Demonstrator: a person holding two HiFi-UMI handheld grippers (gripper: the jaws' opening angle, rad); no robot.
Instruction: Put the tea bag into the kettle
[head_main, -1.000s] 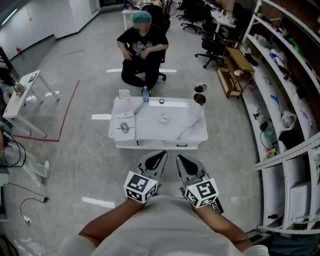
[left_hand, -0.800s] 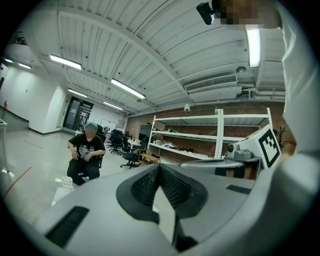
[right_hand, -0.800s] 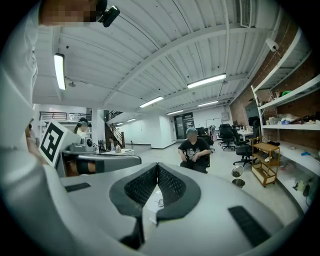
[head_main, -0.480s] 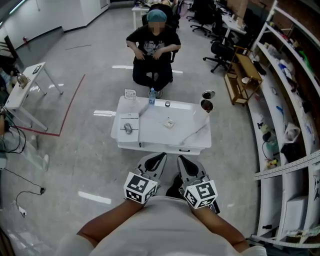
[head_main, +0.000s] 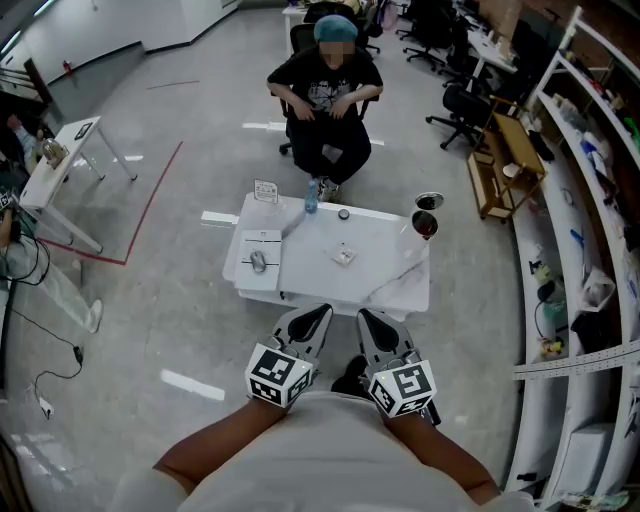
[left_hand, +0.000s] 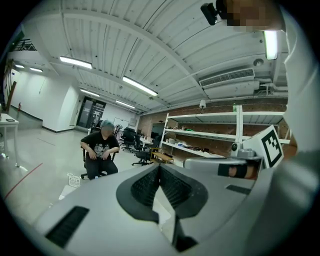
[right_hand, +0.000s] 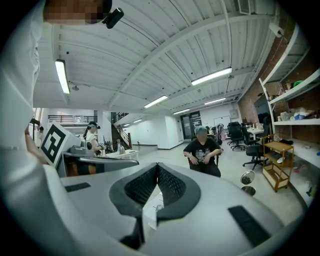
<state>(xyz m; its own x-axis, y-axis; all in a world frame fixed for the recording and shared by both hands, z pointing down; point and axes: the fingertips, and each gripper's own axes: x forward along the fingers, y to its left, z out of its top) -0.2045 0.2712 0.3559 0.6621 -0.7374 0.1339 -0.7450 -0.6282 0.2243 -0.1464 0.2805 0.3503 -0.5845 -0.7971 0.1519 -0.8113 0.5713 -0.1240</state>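
A seated person (head_main: 328, 95) faces us beyond the low white surface (head_main: 385, 262); shelves (head_main: 585, 180) crowd its right. The tea bag (head_main: 343, 256) lies mid-surface. Open floor (head_main: 180, 330) lies between; we hold left tool (head_main: 318, 313) and right tool (head_main: 368, 318) closed, empty.

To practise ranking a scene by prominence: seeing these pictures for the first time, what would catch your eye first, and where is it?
At the bottom of the head view, the left claw and right claw stand out first, side by side, both shut and empty. Just beyond them stands a low white table with a few small items on it. Behind the table a person in black sits facing the camera.
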